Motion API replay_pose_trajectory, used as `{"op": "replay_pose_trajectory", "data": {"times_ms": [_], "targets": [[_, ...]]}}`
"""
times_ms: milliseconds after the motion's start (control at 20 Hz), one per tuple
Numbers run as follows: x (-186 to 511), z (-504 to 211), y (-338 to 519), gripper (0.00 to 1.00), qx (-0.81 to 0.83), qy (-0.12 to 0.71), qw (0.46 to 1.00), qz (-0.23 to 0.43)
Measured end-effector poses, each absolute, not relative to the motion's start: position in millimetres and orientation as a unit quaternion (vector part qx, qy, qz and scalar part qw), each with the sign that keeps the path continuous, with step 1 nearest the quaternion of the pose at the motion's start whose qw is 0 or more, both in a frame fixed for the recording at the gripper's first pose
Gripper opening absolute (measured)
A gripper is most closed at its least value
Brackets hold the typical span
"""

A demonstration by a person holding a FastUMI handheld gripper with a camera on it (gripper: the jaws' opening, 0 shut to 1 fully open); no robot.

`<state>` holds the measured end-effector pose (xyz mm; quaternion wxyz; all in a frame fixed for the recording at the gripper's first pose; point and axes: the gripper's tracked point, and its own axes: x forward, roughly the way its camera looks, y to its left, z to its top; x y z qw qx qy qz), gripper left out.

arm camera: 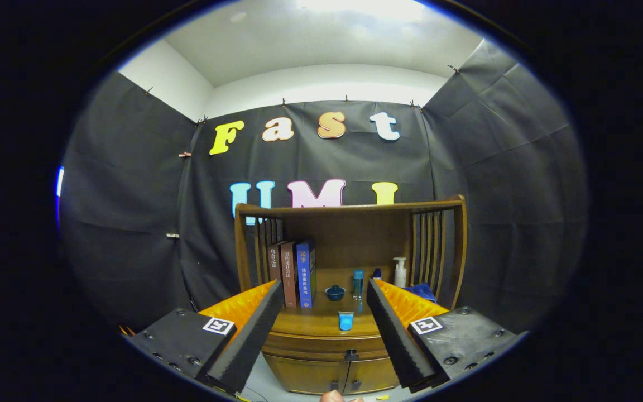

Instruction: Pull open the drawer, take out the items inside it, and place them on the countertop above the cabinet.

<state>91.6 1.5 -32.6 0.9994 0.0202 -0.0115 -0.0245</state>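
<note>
So the big thing was the wooden cabinet [327,357], sitting beyond the fingers and framed between them. Its slatted shelf frame [349,223] rose off the back of the countertop [316,321]. The drawer [321,347] ran just under that countertop and looked pushed in flush, with a dark knob [351,355] at its middle and two doors below.

The gripper [318,335] hung well short of the cabinet, fingers spread wide with nothing between them.

Up on the countertop: three books [292,273] standing at the left, a pump bottle [399,272] at the right, a tall blue bottle [358,283] near the middle, a small dark bowl [335,292] beside it, and a little blue cup [346,320] out by the front edge.

Honestly the scene fit two readings: drawer waiting to be opened, or emptied and closed again with its stuff already up top. Couldn't see what was inside.
</note>
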Motion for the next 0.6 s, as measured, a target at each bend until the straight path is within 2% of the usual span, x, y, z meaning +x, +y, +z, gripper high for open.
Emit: {"op": "replay_pose_trajectory", "data": {"times_ms": [300, 600], "targets": [[43, -1, -3, 0.98, 0.030, -0.018, 0.999, -0.026], [25, 3, -2, 0.98, 0.009, -0.017, 0.999, -0.026]]}}
